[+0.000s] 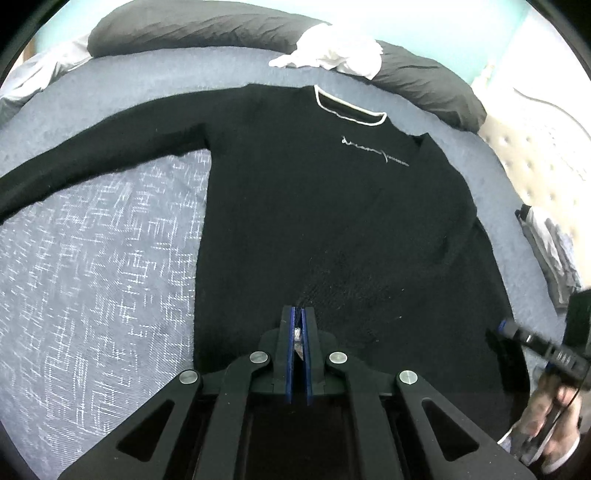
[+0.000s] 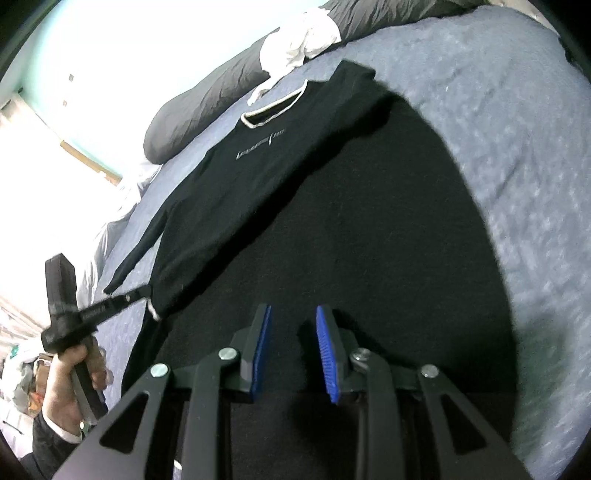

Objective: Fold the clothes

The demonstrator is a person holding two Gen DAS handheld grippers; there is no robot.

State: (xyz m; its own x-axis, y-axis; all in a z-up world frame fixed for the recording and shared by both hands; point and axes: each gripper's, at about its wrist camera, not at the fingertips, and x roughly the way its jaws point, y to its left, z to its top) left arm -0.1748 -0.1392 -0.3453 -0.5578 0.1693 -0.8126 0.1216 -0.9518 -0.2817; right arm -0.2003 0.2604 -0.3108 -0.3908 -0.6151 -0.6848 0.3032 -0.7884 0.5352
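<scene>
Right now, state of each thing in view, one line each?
black sweater: flat, front up on the bed, one sleeve stretched out to the side, the other folded in over the body.
left gripper: shut, pinching the sweater near its bottom edge.
right gripper: part open over the sweater, nothing between its pads.
white cloth: crumpled against the dark pillows.

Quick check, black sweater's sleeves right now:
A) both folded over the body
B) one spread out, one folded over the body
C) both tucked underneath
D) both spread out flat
B: on the sweater, one sleeve stretches out across the bed, the other lies folded over the body.
</scene>
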